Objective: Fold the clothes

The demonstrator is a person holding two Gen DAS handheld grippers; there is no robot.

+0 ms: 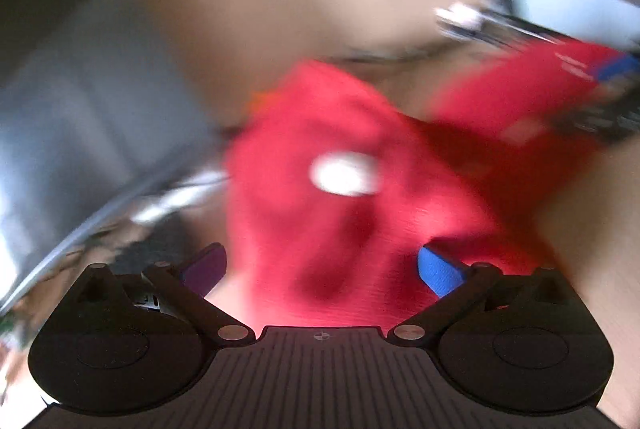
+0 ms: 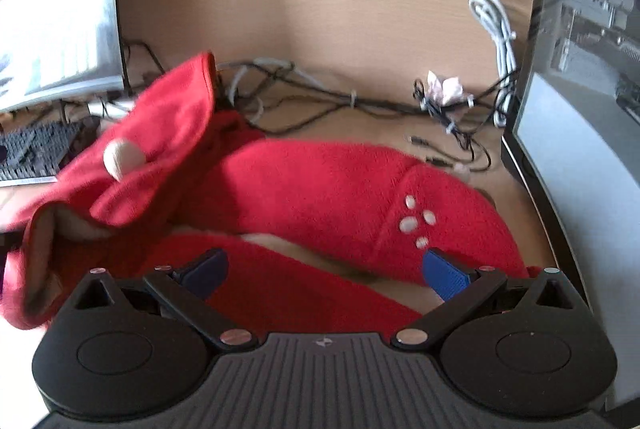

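Both wrist views look forward and down from close above the desk (image 2: 320, 9), each past its own claw; both share the red garment (image 1: 340, 189) and the desk's far side

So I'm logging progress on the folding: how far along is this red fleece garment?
Early stage. Done: nothing looks neatly folded; the red fleece garment lies bunched on the wooden desk, one flap raised at the left. In hand: both the left gripper and right gripper are open over the fabric, gripping nothing. Left: flattening and every fold.
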